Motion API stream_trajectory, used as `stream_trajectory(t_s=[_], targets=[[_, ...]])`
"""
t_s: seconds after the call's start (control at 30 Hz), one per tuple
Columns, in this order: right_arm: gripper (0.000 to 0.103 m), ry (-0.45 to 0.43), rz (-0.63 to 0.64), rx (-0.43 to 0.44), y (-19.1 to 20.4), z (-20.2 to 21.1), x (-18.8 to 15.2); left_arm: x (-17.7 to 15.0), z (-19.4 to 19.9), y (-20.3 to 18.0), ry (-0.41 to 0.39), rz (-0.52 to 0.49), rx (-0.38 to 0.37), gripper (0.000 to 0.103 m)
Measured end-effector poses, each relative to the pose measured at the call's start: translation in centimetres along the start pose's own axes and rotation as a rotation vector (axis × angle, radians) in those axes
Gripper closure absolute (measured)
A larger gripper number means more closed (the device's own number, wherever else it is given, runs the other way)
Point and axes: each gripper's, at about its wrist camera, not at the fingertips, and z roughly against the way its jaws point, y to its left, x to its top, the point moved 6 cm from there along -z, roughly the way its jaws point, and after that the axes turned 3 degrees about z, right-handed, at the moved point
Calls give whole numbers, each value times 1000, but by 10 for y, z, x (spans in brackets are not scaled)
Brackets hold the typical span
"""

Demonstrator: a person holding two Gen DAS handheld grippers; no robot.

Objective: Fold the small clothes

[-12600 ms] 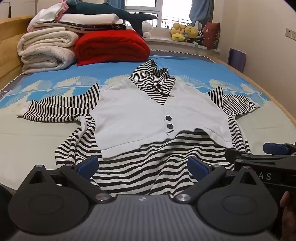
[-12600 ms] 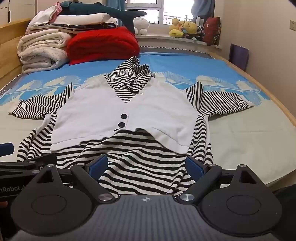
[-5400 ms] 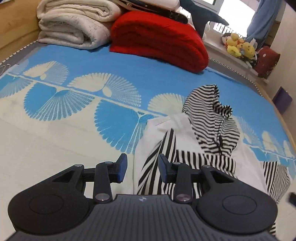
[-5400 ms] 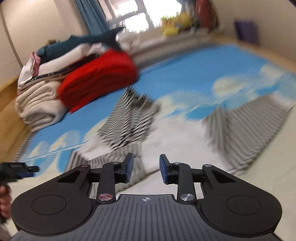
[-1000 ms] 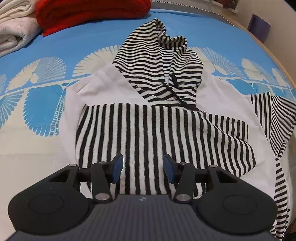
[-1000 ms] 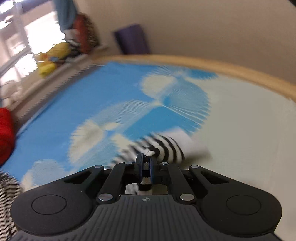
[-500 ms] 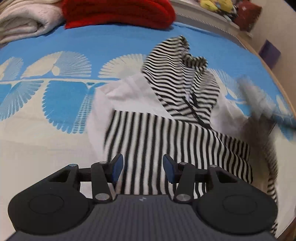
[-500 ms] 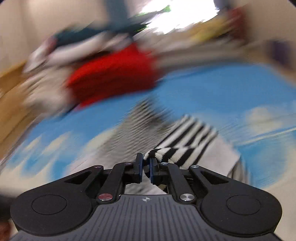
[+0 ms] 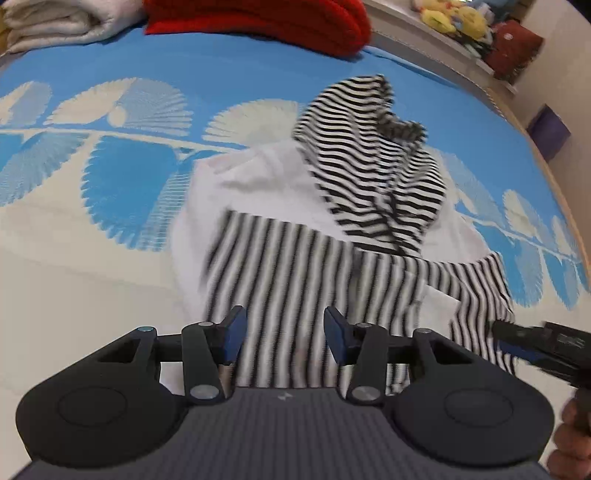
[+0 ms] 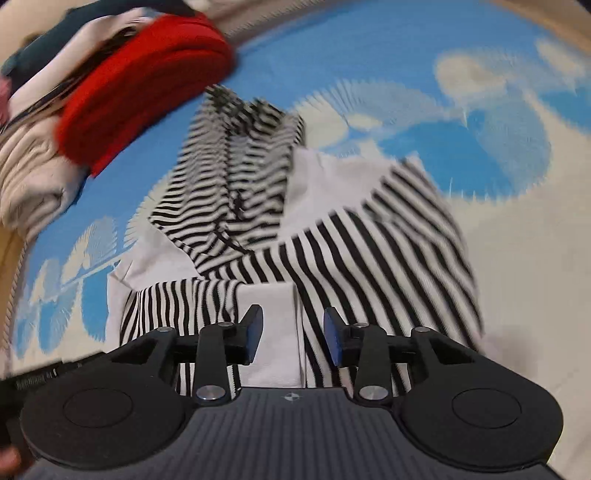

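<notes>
A small black-and-white striped hooded top with a white vest front lies on the bed, both striped sleeves folded across the chest. Its hood points away from me. My left gripper is open and empty, just above the folded left sleeve. My right gripper is open and empty above the folded right sleeve and a white patch of cloth. The right gripper also shows at the right edge of the left wrist view.
The bed has a blue and cream fan-patterned sheet. A folded red blanket and white quilts are stacked at the head. Plush toys sit on the windowsill. The wooden bed edge runs on the right.
My right gripper has carried the right sleeve over the chest and opened, letting it go. My left gripper has stayed open over the left sleeve.
</notes>
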Motion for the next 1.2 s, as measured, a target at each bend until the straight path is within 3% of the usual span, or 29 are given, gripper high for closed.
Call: stream_trajectory(t_s=[0.13,0.33,0.47,0.53,0.67,0.7,0.73,0.77,0.8,0.87,1.0,1.1,1.2], targets=[[64,-24,-37,-13,-16,5,8,-7,-12,-39,9,-75,-71,73],[64,-13,-115,-45,-47,8,14,-32,-36,-106,49,-180,-186,73],[64,-43,-150,-55,-62,20,24,-52,-58,-133,96,-190,-219,70],[64,-63,-154,-49,-65,26,29,-63,-74,-140,131,-204,-189,56],[64,-86,-155,-51,-70,36,38,-75,-83,-155,104,-328,-105,53],[64,-87,-155,-49,-71,36,38,-77,-83,-158,96,-358,-90,57],[64,-84,-154,-47,-71,37,39,-80,-83,-159,82,-393,-71,71],[64,-80,-151,-44,-71,37,39,-81,-82,-159,66,-430,-47,77],[64,-75,-148,-41,-70,37,39,-80,-79,-157,52,-444,-43,94],[64,-64,-149,-39,-69,34,36,-70,-68,-145,36,-387,-49,98],[64,-34,-161,-37,-66,26,29,-39,-20,-109,-80,-251,-28,98],[64,-18,-158,-35,-61,20,23,-18,11,-56,-140,-80,60,98],[62,-3,-155,-35,-54,15,16,-5,20,4,-131,118,168,96]])
